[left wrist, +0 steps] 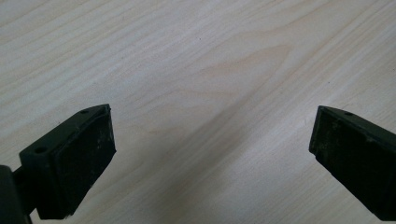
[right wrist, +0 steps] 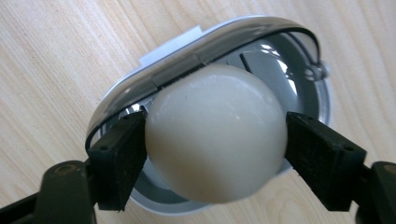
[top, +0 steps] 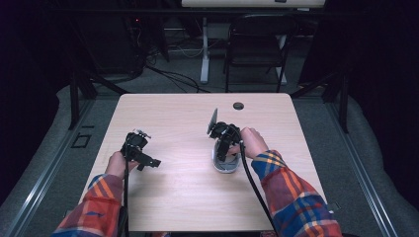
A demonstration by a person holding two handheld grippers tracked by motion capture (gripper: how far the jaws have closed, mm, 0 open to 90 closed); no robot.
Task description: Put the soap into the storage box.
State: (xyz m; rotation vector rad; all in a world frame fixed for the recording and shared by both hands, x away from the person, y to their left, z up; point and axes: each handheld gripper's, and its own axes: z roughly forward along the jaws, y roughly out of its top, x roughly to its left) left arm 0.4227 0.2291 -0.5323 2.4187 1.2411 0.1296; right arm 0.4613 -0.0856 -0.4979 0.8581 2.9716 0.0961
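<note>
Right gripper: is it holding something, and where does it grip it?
Yes. The right gripper pinches a cream-white egg by its two opposite sides, over a grey oval dish. The left gripper holds nothing.

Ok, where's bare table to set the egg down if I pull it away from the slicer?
Bare wood lies between the left gripper and the egg slicer, and across the table's far half up to the cable hole. It is crowded only around the right gripper, where its jaws hold the egg over the slicer.
</note>
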